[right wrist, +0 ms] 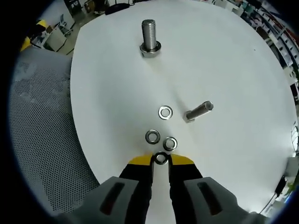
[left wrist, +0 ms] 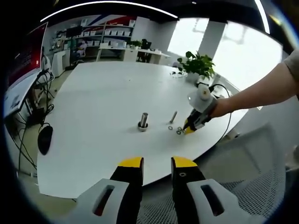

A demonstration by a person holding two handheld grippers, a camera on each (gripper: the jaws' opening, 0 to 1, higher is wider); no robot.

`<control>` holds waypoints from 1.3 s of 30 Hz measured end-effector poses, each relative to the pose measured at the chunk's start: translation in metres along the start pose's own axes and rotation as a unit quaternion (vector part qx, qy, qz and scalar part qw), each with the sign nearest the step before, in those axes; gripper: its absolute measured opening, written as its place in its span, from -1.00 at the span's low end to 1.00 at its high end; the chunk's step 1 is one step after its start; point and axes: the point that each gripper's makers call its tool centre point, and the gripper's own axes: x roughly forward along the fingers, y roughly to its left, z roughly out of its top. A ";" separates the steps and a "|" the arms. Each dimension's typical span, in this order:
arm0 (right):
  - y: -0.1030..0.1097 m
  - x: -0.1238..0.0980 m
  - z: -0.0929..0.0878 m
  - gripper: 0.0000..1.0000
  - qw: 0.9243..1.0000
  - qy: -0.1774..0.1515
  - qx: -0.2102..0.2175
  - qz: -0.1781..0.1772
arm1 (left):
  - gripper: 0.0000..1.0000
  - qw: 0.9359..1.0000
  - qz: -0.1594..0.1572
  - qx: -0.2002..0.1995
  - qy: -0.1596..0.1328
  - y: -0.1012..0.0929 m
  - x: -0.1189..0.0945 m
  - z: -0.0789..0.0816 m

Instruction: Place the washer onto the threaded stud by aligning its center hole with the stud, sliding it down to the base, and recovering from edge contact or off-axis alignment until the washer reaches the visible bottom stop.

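Both views are bright and evenly lit. In the left gripper view, daylight pours through the windows [left wrist: 243, 51] at upper right, which are blown out to near white, and a ceiling light strip [left wrist: 107, 5] curves across the top. The white table [right wrist: 233, 70] glares a little, and shadows under the small metal parts are soft. Straight lines bend strongly toward the edges. Far shelves look slightly soft.

upright threaded stud [left wrist: 143, 121] on white table [left wrist: 93, 102], right gripper [left wrist: 189, 129] low beside loose washers [left wrist: 178, 130]
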 end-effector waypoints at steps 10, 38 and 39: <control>0.002 -0.001 -0.001 -0.68 1.000 -0.017 -0.015 0.008 | -0.58 1.000 -0.002 0.000 -0.001 -0.001 0.000 0.000; 0.003 -0.001 -0.001 -0.70 1.000 -0.016 -0.023 0.000 | -0.58 1.000 -0.004 0.001 -0.001 -0.002 0.000 0.000; 0.003 -0.001 0.000 -0.70 1.000 -0.015 -0.023 -0.001 | -0.58 1.000 -0.004 0.001 -0.001 -0.002 0.000 0.000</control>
